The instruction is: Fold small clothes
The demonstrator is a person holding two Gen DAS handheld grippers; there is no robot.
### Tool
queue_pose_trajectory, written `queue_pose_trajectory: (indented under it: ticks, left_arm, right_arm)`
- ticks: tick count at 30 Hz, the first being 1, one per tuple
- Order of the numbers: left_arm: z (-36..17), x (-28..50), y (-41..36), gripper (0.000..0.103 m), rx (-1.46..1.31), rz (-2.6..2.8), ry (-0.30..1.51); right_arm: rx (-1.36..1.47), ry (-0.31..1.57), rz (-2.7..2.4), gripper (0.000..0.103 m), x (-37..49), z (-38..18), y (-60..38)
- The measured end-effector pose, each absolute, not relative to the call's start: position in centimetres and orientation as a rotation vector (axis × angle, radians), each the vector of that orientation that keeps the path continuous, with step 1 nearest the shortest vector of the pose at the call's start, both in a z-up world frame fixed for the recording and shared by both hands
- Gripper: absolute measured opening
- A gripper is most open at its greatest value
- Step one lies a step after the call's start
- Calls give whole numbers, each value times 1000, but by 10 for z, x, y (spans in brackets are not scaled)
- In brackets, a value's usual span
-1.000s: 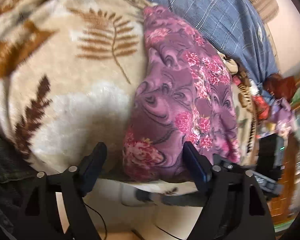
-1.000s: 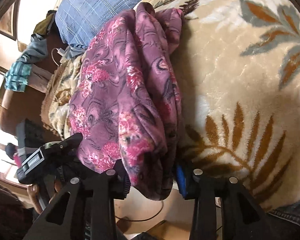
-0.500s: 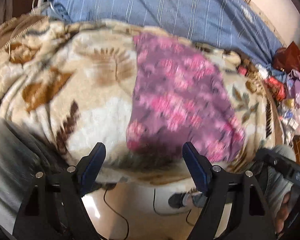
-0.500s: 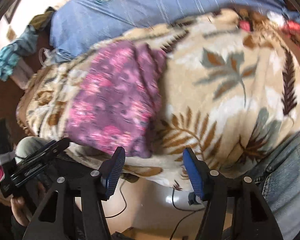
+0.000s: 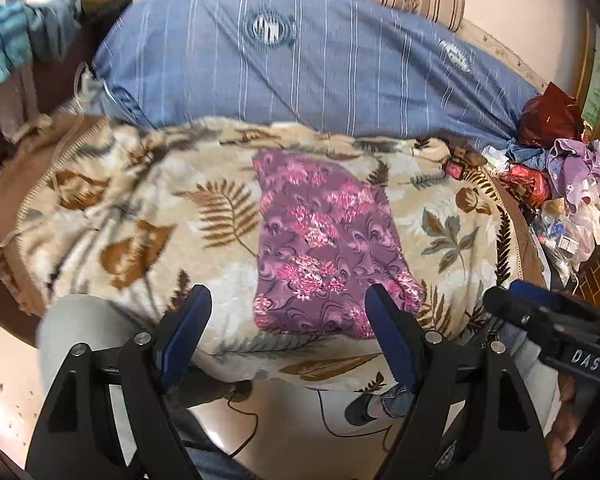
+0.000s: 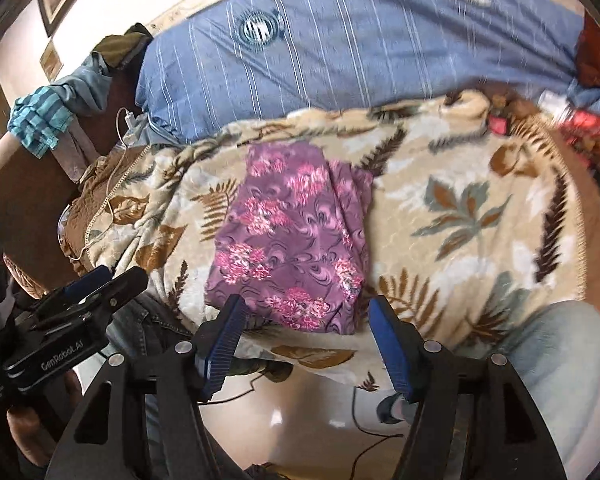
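At the centre of both frames lies a folded purple garment with pink flower print point(image 5: 324, 248) point(image 6: 296, 244), flat on a cream fleece blanket patterned with brown fern leaves point(image 5: 140, 220) point(image 6: 460, 216). Low in the left wrist view, the left gripper point(image 5: 288, 334) hangs short of the blanket's near edge, its blue-padded jaws spread wide and holding nothing; the garment's near hem shows between them but apart from them. Low in the right wrist view, the right gripper point(image 6: 304, 338) has its jaws spread as well, empty, with the garment's lower edge just beyond the tips. Across the top of each frame runs a long blue striped bolster pillow point(image 5: 320, 64) point(image 6: 360, 36), touching the blanket's far edge. At the right edge of the left view sits a heap of red and lilac bags and cloths point(image 5: 556, 168), beside the blanket. At upper left, teal striped clothing point(image 5: 4, 44) point(image 6: 36, 124) hangs over dark furniture. A thin white cord point(image 6: 108, 196) trails over the blanket's left corner. Nothing lies on the garment.
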State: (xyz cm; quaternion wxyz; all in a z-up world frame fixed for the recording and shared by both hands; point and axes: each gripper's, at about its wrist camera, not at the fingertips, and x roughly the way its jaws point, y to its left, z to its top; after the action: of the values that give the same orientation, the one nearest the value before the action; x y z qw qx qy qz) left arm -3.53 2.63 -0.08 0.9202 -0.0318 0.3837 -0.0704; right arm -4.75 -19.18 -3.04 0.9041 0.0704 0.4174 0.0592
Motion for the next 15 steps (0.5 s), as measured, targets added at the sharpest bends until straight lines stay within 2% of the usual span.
queue_pose_trajectory:
  ticks: [6,15]
  left_arm:
    - [26,-60,33,79,-78,-124,740]
    - [32,-73,17,80,-17,-103,779]
  right_arm:
    - [69,795,82,66,-79,4,-184]
    - [46,803,62,66,-99,12,-176]
